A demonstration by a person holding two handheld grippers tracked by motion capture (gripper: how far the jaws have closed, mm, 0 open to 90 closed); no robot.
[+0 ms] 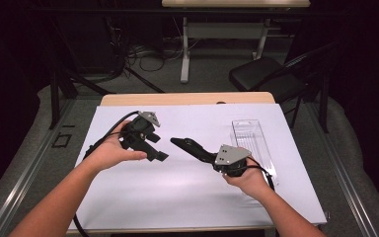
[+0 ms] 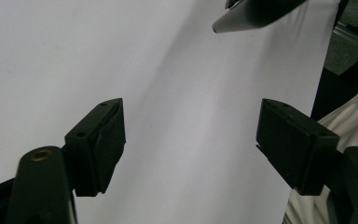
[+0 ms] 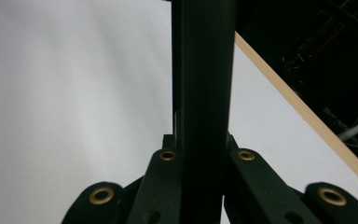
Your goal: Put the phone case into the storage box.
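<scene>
Right gripper [image 3: 200, 154] hiding perhaps a pen [image 3: 200, 70]

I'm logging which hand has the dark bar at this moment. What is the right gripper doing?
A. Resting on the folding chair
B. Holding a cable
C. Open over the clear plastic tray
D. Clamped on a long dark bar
D: in the right gripper view the right gripper is closed on the dark bar, which runs up between its fingers; in the high view the bar points toward the left gripper.
</scene>
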